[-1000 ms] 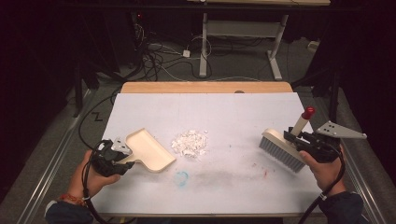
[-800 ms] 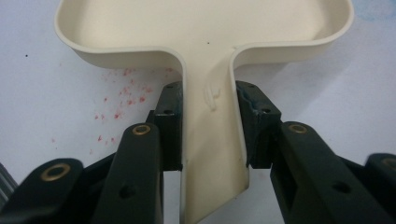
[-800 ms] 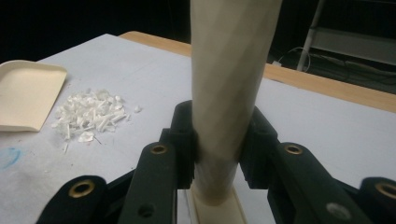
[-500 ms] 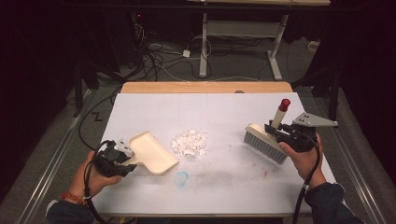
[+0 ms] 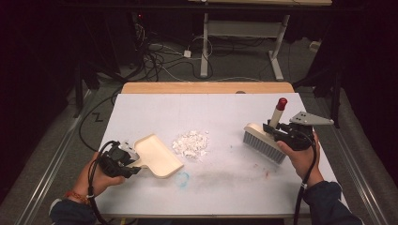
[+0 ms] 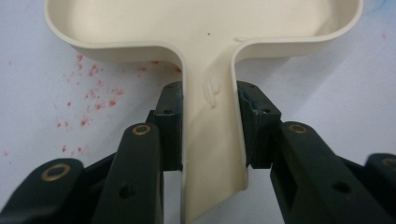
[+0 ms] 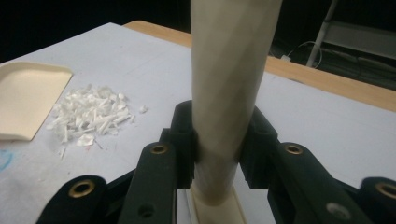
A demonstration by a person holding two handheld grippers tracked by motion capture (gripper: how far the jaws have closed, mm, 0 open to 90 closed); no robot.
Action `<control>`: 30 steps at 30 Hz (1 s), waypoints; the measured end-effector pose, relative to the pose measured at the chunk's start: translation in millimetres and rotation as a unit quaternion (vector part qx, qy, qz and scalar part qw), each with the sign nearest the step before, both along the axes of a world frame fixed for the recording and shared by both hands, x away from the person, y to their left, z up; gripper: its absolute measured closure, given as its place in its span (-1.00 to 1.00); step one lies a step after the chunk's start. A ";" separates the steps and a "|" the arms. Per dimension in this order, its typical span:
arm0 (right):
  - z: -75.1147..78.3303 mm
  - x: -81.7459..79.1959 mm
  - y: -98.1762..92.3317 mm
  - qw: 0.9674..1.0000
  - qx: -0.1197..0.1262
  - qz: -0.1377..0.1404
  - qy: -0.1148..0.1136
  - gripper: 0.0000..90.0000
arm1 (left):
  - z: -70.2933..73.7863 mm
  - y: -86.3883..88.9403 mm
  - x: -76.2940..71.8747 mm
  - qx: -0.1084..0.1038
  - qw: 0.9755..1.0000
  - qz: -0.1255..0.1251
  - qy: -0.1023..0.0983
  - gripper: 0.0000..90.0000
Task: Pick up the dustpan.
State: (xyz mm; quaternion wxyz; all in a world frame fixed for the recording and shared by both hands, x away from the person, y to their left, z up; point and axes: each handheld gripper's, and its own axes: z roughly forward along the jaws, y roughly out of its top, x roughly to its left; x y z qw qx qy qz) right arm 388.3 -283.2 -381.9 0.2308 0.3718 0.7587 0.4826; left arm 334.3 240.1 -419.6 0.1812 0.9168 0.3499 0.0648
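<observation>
On the white table (image 5: 141,112) a person holds a tool in each hand. The left gripper (image 5: 123,159) is clamped on the handle of a cream dustpan (image 5: 157,154); in the left gripper view the two black pads press on either side of that flat handle, and the dustpan (image 6: 205,28) runs past the top edge of the picture, so its front lip is cut off there. The pan lies on the table towards the near left, its open mouth turned to the pile of white scraps (image 5: 191,143) just beside it. The right gripper (image 5: 281,132) is closed around the cream handle of a hand brush (image 5: 264,143), which stands up and ends in a red tip. In the right gripper view the handle (image 7: 229,93) rises between the pads and hides the middle of the scene behind it; its red end is out of the picture, and of the brush head only a sliver shows at the bottom edge. The bristles sit on or just over the table to the right of the scraps, well apart from them; whether they touch the surface is hard to tell from above. Faint red specks mark the table beside the pan (image 6: 88,98), and a blue ring smudge (image 5: 182,178) lies near its front corner. The room behind the table is dark, and the cables on the floor are hard to make out.
</observation>
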 end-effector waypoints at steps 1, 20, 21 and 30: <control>0.0 0.0 0.0 1.000 0.000 0.000 0.000 0.58 | -0.2 -0.8 0.5 0.000 1.000 -0.001 0.000 0.40; 9.2 20.6 36.4 1.000 0.009 0.013 -0.022 0.58 | -0.6 -7.2 0.9 0.000 1.000 -0.008 -0.002 0.40; 9.7 22.0 37.3 1.000 0.010 0.013 -0.023 0.58 | -0.8 -7.9 0.9 0.000 1.000 -0.008 -0.003 0.40; 10.4 31.8 53.5 1.000 0.011 0.022 -0.018 0.58 | -1.1 -10.6 0.6 0.005 1.000 -0.013 -0.002 0.40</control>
